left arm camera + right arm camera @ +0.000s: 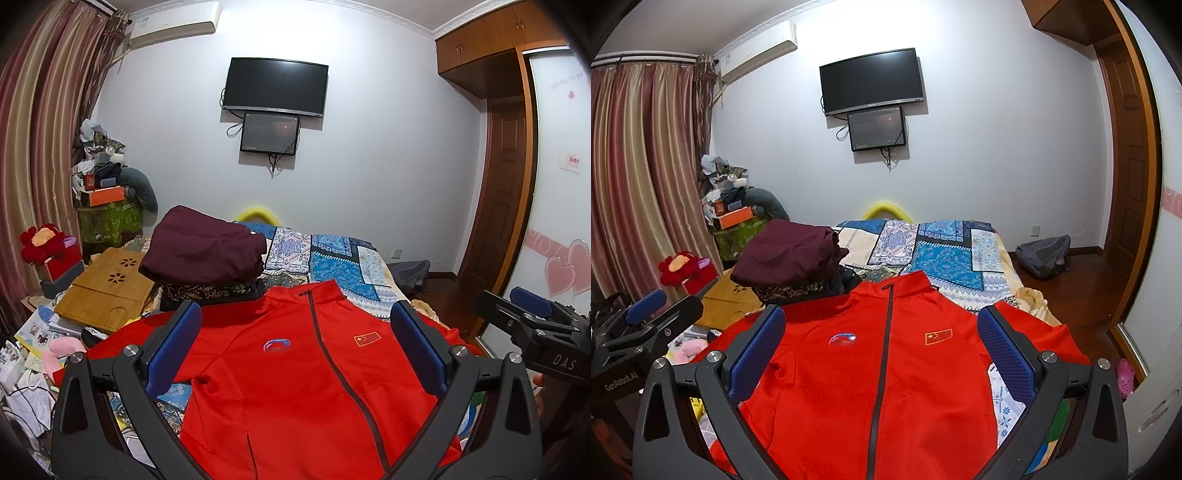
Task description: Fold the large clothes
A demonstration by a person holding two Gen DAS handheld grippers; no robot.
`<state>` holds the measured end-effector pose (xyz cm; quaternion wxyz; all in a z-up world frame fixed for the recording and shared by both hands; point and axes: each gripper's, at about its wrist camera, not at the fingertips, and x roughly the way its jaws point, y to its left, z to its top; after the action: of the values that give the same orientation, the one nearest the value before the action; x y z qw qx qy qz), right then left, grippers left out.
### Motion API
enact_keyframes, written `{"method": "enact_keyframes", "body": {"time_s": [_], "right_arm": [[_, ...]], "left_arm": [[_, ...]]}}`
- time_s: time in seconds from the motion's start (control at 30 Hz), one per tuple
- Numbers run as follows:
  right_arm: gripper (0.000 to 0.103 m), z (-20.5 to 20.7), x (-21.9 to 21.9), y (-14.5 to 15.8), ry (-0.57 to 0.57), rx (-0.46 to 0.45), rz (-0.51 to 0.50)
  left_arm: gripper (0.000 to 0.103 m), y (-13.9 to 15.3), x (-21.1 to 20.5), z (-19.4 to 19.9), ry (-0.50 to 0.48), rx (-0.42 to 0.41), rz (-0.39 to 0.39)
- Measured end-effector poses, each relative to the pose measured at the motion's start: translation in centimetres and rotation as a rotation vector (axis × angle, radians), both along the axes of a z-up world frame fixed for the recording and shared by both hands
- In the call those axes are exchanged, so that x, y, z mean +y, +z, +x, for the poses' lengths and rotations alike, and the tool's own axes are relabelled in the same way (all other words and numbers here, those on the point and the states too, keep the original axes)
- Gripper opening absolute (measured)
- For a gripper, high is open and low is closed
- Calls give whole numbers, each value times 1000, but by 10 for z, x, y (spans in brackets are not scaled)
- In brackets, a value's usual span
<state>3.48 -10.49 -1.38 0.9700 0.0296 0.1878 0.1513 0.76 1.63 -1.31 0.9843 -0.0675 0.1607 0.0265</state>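
Observation:
A red zip-up jacket lies spread flat, front up, on the patterned bedspread, collar toward the far wall. It also fills the lower middle of the right wrist view as the red jacket. My left gripper hovers over the jacket's chest, jaws wide open, nothing between the blue pads. My right gripper hangs likewise above the chest, open and empty. The right gripper shows at the right edge of the left wrist view; the left gripper shows at the left edge of the right wrist view.
A stack of folded clothes topped by a maroon garment sits beyond the jacket's left shoulder. A wooden lap tray and papers lie to the left. A grey backpack rests on the floor at right, near the wardrobe.

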Motion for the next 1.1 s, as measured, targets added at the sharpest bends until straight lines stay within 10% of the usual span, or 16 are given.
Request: {"method": "enact_keyframes", "body": {"time_s": [1.1], "right_arm": [[103,3,0,-2,-6,4,-6]], "left_arm": [[102,-5,4,7,0,13,-14]]}}
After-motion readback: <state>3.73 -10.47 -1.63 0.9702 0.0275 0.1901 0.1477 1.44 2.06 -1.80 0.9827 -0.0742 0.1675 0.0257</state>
